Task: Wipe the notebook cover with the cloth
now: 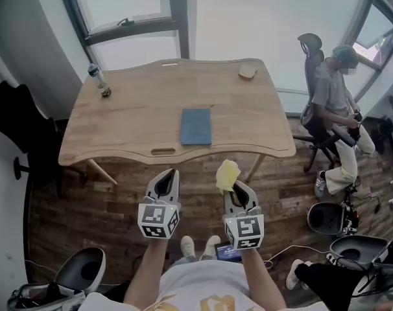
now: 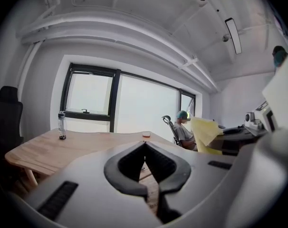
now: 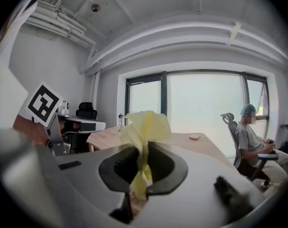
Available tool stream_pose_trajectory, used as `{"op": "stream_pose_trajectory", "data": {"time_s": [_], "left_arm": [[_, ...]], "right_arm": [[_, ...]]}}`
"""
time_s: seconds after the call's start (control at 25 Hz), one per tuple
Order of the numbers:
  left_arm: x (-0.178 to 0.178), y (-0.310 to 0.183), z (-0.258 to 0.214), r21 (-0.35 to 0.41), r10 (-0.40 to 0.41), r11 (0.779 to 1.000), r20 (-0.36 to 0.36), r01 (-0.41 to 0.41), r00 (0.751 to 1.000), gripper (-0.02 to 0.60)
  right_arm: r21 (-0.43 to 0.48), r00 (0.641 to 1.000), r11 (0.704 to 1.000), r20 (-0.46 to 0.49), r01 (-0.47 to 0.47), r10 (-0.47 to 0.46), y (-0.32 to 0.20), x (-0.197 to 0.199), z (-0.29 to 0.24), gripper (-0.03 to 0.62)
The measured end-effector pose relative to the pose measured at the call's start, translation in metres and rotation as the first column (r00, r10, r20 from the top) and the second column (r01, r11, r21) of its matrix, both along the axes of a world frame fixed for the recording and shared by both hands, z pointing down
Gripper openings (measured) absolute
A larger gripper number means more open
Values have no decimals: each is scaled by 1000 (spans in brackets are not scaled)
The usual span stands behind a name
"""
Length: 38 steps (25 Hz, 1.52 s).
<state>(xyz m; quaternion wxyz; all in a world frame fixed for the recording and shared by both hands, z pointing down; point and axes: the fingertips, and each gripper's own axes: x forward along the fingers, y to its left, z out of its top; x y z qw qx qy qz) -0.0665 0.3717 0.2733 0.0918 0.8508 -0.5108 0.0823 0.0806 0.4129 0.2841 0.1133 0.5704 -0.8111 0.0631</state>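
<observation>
A blue notebook [image 1: 196, 126] lies flat near the front middle of the wooden table [image 1: 131, 118]. My right gripper [image 1: 236, 188] is shut on a yellow cloth [image 1: 226, 175], which bunches up above its jaws [image 3: 145, 127]. It hangs in front of the table's near edge, short of the notebook. My left gripper [image 1: 168, 177] is beside it at the same height, shut with nothing between its jaws [image 2: 145, 146]. In the left gripper view the yellow cloth [image 2: 206, 133] shows at the right.
A small bottle [image 1: 98, 80] stands at the table's far left and a small round object [image 1: 248, 71] at its far right. A person [image 1: 336, 109] sits on an office chair to the right. A black chair [image 1: 18, 125] stands left of the table.
</observation>
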Motion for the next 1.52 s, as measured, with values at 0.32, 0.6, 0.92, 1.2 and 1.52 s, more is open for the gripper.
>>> {"op": "stream_pose_trajectory", "data": {"time_s": [0.32,0.6,0.92,1.2,1.52], "left_arm": [[-4,-24,22,-58,-33,998,-33,31,999,14],[-8,-87,43,-40,-84,996,-5,84,996,14],[-11,-231,53,-50,-59,997,-34,57,998,14],[-18,-330,62,-56,-32,998,-25,31,999,14],[-27,-383,89,-148,-20,989,-73,9,997,14]], "right_arm": [[-5,1000,1000,12,-11,11,-22,24,6,41],[-29,1000,1000,-17,-13,12,-78,33,25,41],[-70,998,997,-55,-28,24,-212,26,39,41],[-106,999,993,7,-50,51,-304,19,53,41],[-149,999,987,9,-51,53,-361,12,74,40]]}}
